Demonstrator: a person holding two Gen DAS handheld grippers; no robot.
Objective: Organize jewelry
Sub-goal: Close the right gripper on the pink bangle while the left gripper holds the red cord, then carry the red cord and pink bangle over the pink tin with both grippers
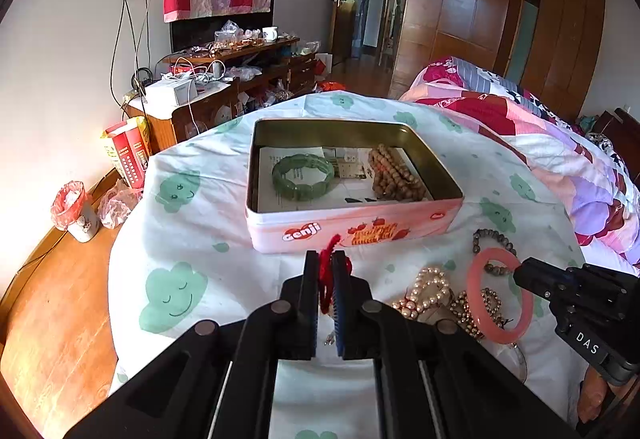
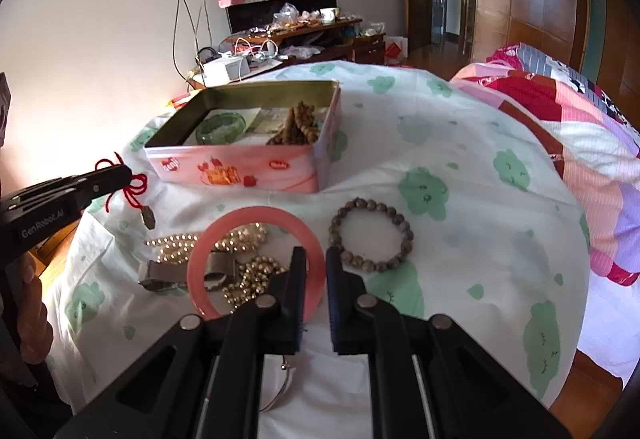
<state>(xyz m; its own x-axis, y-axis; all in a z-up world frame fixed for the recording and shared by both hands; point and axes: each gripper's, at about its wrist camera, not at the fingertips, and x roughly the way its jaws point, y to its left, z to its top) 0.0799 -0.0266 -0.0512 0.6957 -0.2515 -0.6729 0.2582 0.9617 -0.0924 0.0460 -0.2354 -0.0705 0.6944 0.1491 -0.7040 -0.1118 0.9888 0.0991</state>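
While the left gripper (image 1: 328, 271) sits at lower centre of its own view, its jaws are pressed together on a red cord (image 1: 326, 279); in the right wrist view the same gripper (image 2: 128, 173) comes in from the left edge with the cord (image 2: 134, 187) looped around its tip and a dark pendant (image 2: 149, 217) hanging below. The right gripper (image 2: 316, 259), at lower centre of its view, is nearly closed, its jaws pinching the near right rim of a pink bangle (image 2: 256, 263) that lies on the cloth-covered desk (image 2: 460, 143).

One tin (image 1: 352, 179) stands open at mid-frame, holding one green bangle (image 1: 303, 177) on the left and one pile of brown beads (image 1: 396, 175) on the right, over printed paper. On the cloth lie one dark bead bracelet (image 2: 372, 235), just right of the pink bangle, and a tangle of pearl and gold bead strands (image 2: 240, 259) under and inside the bangle; how many strands there are cannot be made out. A grey clasp-like piece (image 2: 160, 277) lies partly under the bangle, its shape unclear. A thin silver loop (image 2: 280, 387) is mostly hidden behind the right gripper. A hand (image 2: 24, 311) is cut off at the left edge.
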